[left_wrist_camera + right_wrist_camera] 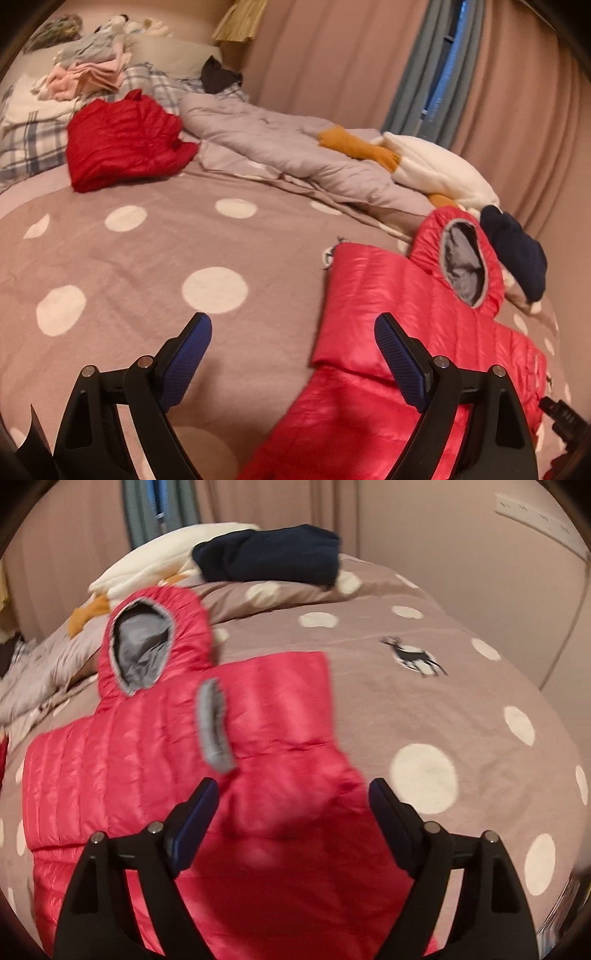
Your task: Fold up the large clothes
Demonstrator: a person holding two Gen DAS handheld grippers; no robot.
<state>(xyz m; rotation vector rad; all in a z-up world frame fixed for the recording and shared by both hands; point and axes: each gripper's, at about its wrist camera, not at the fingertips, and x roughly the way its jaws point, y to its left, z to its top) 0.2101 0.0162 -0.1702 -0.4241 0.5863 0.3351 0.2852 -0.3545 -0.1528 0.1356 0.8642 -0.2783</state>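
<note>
**Pink jacket half folded, both tongs empty**

The taupe bedspread with white polka dots (155, 258) stretches wide ahead of both tongs. On it lies the shiny pink quilted hooded down jacket (122, 760), flat, just ahead of the right tongs (293, 797) and to the right of the left tongs (293, 332). Both stand wide, gripping nothing. Its sleeves look folded inward, one grey-edged cuff (216, 723) lying across the chest; I judge the body and hood still need folding over. Far ahead of the left tongs a red puffy jacket (125, 136) sits already bundled. A crumpled lilac quilt (280, 155), a white and orange plush (436, 166) and a folded navy garment (269, 552) crowd the hood's end, leaving little room there.
</note>
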